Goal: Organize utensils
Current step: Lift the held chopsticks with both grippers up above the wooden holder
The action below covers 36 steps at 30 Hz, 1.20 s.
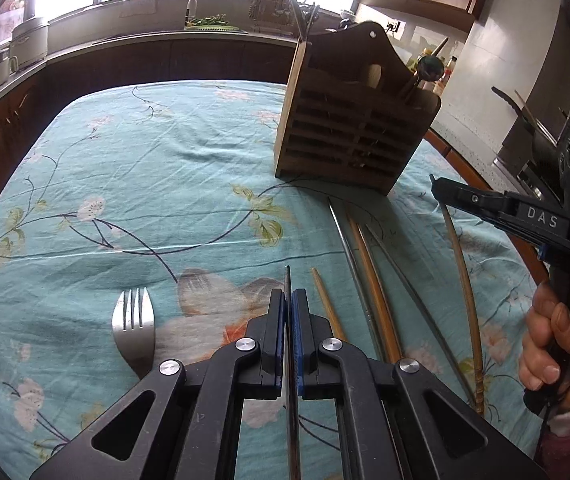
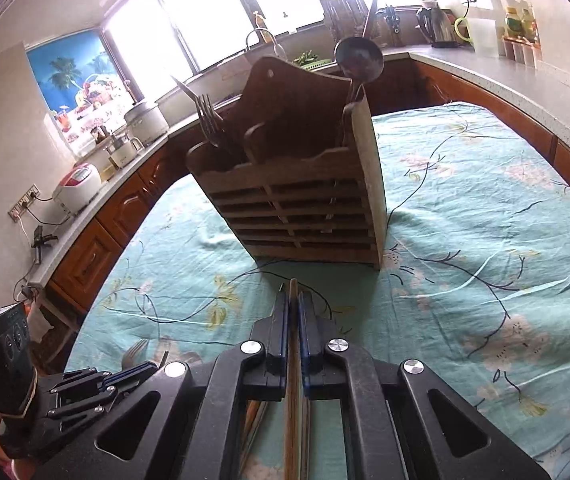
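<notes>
My left gripper (image 1: 289, 294) is shut on a thin dark metal chopstick (image 1: 288, 276) whose tip pokes out past the pads, above the floral tablecloth (image 1: 145, 184). My right gripper (image 2: 293, 296) is shut on a wooden chopstick (image 2: 293, 420) and points at the wooden utensil holder (image 2: 297, 208). The holder has forks (image 2: 209, 120) in its left compartment and a spoon (image 2: 359, 56) in its right one. A loose fork (image 1: 133, 320) lies left of my left gripper. Several more chopsticks (image 1: 369, 256) lie on the cloth in front of the holder (image 1: 349, 128).
A person's hand (image 1: 553, 344) grips the right gripper's handle at the right edge of the left wrist view. Kitchen counters (image 2: 485, 68) with a rice cooker (image 2: 79, 188), kettle (image 2: 439, 24) and sink surround the table. Bare cloth lies left of the holder.
</notes>
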{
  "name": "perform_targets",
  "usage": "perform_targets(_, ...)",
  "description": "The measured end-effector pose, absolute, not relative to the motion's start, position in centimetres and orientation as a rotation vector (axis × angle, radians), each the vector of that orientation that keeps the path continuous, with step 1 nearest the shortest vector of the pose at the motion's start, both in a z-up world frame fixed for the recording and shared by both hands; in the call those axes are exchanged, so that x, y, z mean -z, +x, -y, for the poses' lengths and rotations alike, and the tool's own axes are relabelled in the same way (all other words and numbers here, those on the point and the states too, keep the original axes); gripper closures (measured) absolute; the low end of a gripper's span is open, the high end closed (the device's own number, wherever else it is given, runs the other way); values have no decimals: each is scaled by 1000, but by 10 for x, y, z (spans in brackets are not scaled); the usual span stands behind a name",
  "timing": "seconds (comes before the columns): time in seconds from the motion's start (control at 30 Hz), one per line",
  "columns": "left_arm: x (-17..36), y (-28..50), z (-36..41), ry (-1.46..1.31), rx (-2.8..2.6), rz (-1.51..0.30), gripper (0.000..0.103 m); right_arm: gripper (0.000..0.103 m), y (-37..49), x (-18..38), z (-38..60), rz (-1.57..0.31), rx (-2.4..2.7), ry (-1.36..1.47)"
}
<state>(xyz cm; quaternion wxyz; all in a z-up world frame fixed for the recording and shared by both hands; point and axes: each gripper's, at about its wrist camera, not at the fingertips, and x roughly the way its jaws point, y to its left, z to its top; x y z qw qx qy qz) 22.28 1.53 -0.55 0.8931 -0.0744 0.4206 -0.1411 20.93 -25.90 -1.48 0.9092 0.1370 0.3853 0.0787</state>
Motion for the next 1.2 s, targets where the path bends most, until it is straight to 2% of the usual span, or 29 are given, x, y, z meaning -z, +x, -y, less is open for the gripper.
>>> perform_targets(0.5, -80, 137, -44, -208, 350, -623, 102, 99, 153, -56, 237, -614, -212, 260)
perform_targets(1.0, -93, 109, -58, -230, 348, -542, 103, 99, 139, -78, 234, -541, -216, 248)
perform_targets(1.2, -71, 130, -60, -241, 331, -646, 103, 99, 134, -78, 237, -533, -208, 252)
